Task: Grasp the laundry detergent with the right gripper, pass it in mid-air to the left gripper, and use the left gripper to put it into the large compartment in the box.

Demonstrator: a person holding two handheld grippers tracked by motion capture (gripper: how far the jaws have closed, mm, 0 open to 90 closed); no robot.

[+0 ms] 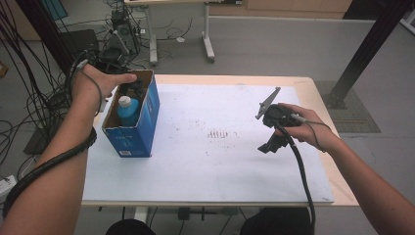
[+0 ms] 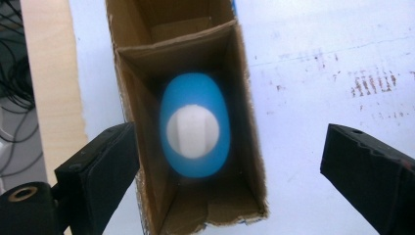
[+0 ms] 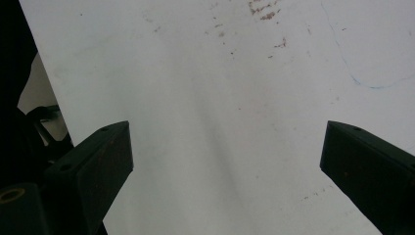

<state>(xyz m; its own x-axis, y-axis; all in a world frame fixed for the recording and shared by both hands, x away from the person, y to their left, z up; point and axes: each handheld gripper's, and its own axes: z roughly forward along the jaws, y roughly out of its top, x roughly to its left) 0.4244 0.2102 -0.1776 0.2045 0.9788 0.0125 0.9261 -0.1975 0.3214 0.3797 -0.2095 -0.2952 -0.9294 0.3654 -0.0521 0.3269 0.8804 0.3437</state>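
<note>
The left gripper (image 2: 227, 161) hangs with its jaws wide apart over the open blue cardboard box (image 1: 149, 115) at the table's left, where a blue bottle (image 1: 128, 111) with a white cap stands upright in the near compartment. The right gripper (image 3: 225, 161), jaws also spread and empty, hovers over the bare white mat (image 1: 220, 161) at the right. A likely snag: descending, a jaw could catch the box wall or divider and tip the light box, or knock the bottle askew
</note>
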